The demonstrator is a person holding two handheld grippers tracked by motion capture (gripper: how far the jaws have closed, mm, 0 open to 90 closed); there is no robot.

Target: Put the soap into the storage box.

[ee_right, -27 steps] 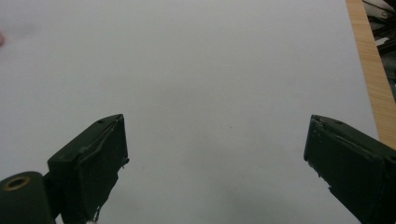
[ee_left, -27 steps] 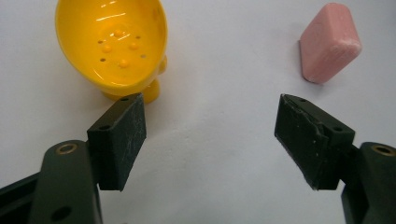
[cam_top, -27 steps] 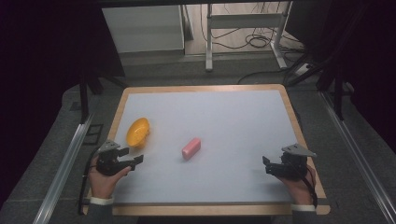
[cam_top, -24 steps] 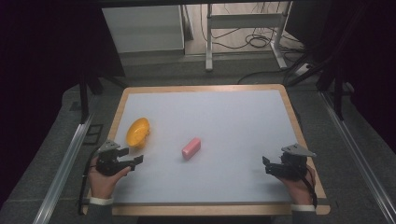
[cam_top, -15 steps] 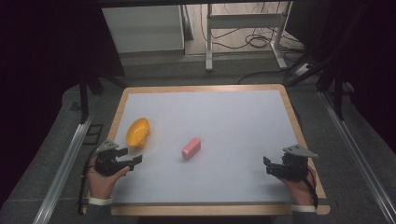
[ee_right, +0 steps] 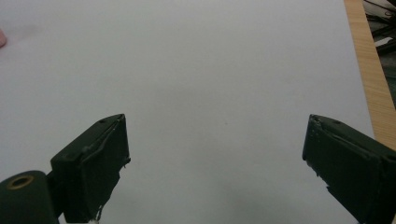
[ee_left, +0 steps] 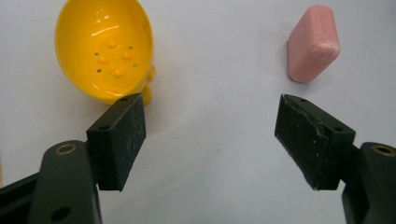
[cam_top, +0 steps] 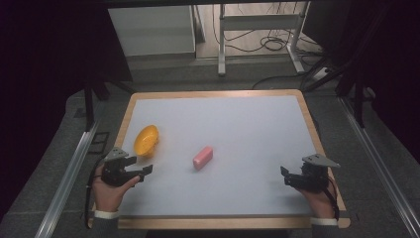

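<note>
A yellow perforated soap dish lies on the white table top at the left, and a pink soap bar rests near the middle. My left gripper hovers just in front of the dish, open and empty. Its own view has the dish beyond the left jaw and the soap bar beyond the right jaw, with my left gripper well apart from both. My right gripper stands open near the front right edge, over bare table, jaws wide around nothing.
The table has a wooden rim. Metal rails run along both sides on the grey floor. A desk frame and cables lie beyond the far edge.
</note>
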